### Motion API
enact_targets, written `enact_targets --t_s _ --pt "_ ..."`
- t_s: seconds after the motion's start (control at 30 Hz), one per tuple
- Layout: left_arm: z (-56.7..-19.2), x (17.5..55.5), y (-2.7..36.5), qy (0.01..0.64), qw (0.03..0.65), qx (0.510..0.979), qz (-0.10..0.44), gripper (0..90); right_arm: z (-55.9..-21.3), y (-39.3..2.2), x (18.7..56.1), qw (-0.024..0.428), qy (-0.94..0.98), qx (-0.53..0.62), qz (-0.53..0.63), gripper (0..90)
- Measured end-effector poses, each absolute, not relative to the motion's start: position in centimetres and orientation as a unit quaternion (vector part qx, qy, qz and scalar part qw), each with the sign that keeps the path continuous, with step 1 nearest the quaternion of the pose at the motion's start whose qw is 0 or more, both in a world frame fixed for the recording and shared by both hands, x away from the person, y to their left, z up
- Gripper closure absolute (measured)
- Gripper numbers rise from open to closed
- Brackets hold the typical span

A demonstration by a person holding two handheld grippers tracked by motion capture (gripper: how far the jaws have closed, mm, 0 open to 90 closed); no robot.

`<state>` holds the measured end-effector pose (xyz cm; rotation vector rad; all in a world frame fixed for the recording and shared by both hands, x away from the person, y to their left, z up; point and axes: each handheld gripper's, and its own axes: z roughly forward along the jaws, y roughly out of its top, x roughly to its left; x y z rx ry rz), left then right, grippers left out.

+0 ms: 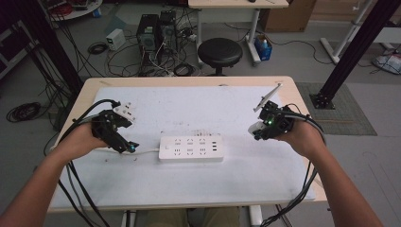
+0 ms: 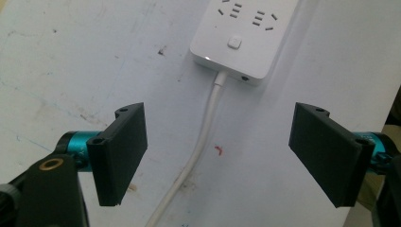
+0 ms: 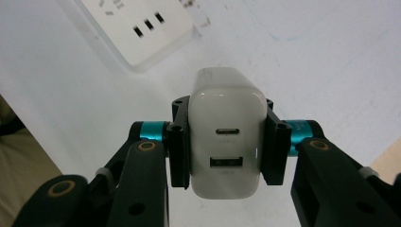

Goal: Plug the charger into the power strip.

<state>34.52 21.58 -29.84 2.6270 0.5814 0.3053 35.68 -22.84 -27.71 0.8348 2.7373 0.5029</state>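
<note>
A: Start at the right gripper (image 3: 226,142) – its fingers (image 3: 273,142) are clenched on the white charger (image 3: 226,137), pressing both flat sides. Glossy plastic, rounded corners, two ports on the face towards the camera

B: And the left gripper (image 2: 217,151)?

A: Released, fingers (image 2: 124,151) spread wide with nothing between them. They hover over the white cable (image 2: 203,137) that runs into the end of the power strip (image 1: 191,148)

B: Where is the charger against the strip?

A: Held clear above the worktop (image 1: 189,179), well to the right of the strip, which lies flat in the middle. So I judge the pick-up done and the plugging-in left: carry it across, line it up, push it home

B: Surfaces?

A: The strip is a smooth, slim white block with rounded edges and rows of sockets; the worktop sheet is matt white, scuffed and speckled
</note>
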Motion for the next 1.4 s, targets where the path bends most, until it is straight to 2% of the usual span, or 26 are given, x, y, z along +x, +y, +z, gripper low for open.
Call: enact_targets --t_s 0.33,0.6,0.97,1.4 --pt "-30.9 34.9 21.8 0.232 0.208 0.943 0.12 20.1 -27.3 -19.2 37.0 0.1 0.952 0.23 0.178 61.7" --pt "-32.2 34.9 22.0 0.241 0.208 0.941 0.116 20.1 -29.5 -13.9 39.0 0.067 0.974 0.161 0.147 61.8" --pt "-33.3 34.9 22.0 0.227 0.204 0.946 0.111 20.1 -32.5 -8.1 40.2 0.054 0.99 0.09 0.093 61.8" --pt "-33.4 34.6 22.5 0.228 0.209 0.944 0.113 20.1 -34.9 -5.8 40.9 0.063 0.996 0.047 0.05 61.8"
